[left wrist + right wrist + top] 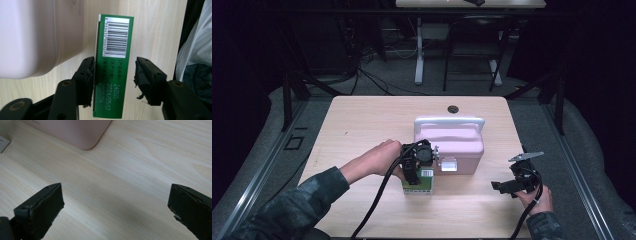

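A green carton (113,75) with a white barcode label lies on the wooden table (362,125), right in front of a pink lidded case (449,145) with a white handle (449,121). My left gripper (112,62) straddles the carton from above. Its left pad (87,72) touches the carton's side, while a narrow gap separates the right pad (142,75) from it. In the high view the left gripper (418,172) sits over the green carton (419,185). My right gripper (499,186) rests low near the table's front right, open wide (115,192) over bare wood.
The pink case's corner (85,137) lies ahead of the right gripper. A small dark hole (453,108) marks the table's far side. Behind the table stand table legs and cables on the floor. Black rails run along both sides.
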### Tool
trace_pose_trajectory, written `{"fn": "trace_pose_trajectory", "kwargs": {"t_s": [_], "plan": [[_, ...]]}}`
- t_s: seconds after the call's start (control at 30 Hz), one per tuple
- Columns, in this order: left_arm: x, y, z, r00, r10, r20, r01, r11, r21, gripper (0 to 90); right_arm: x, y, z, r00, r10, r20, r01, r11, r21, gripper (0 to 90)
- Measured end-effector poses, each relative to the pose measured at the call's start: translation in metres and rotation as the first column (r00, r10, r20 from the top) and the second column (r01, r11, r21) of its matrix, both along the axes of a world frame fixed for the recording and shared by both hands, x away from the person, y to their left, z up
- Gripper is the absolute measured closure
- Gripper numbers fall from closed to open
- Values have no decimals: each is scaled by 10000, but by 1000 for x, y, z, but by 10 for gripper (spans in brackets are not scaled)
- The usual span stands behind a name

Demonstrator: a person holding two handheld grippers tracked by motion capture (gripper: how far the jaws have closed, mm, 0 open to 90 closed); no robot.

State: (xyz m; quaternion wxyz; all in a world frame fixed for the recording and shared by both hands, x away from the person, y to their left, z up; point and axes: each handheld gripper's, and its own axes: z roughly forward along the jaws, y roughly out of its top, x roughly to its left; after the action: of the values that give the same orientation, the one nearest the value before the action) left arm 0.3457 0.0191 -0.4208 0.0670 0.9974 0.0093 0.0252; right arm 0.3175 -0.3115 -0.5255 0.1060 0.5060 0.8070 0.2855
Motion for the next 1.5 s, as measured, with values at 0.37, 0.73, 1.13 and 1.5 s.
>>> {"fn": "trace_pose_trajectory", "kwargs": {"t_s": [0.37, 0.73, 1.13, 1.5], "plan": [[2, -9, -4, 9996, -296, -46, 298, 9965, 784, 607, 0, 0, -1, 10000, 63, -31, -63, 10000, 27, 0], [-3, -15, -2, 9985, -556, 7, 550, 9889, 1378, 636, 0, 0, 0, 10000, 44, -5, -44, 10000, 7, 0], [-7, -1, 17, 9994, -345, -20, 344, 9911, 1289, 637, 0, 1, 0, 10000, 88, -31, -88, 9999, -51, 0], [-7, 26, 17, 9999, 101, -17, -97, 9885, 1508, 636, 0, 1, -1, 9999, 110, -52, -110, 9999, -87, 0]]}}
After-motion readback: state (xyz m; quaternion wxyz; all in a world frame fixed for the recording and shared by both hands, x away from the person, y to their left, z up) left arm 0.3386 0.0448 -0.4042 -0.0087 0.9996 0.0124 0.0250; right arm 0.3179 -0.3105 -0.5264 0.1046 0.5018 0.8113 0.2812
